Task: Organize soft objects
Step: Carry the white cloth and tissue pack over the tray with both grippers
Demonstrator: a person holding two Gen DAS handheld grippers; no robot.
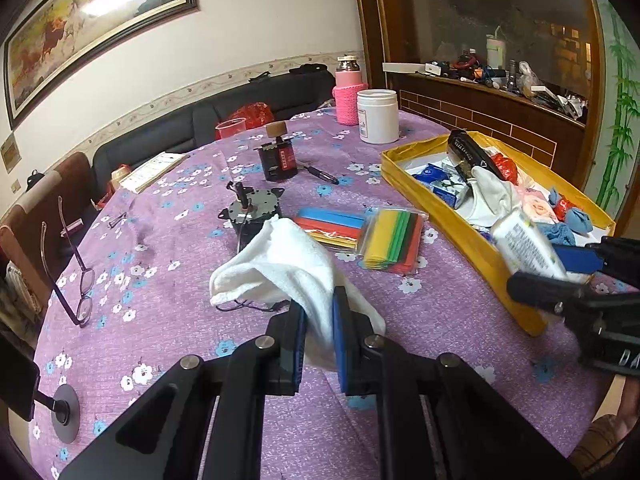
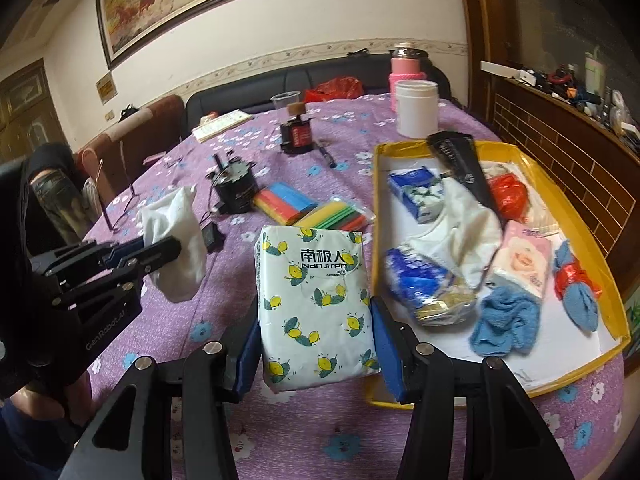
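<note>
My left gripper is shut on a white sock, held above the purple flowered tablecloth; the same sock and left gripper show at the left of the right wrist view. My right gripper is shut on a white tissue pack with lemon prints, held just left of the yellow tray. In the left wrist view that pack hangs over the tray's near wall. The tray holds tissue packs, a white cloth and blue cloths.
On the cloth lie coloured plastic packets, a black motor, a red-labelled device, a pen, glasses, a white jar and a pink bottle. Chairs and a dark sofa stand behind.
</note>
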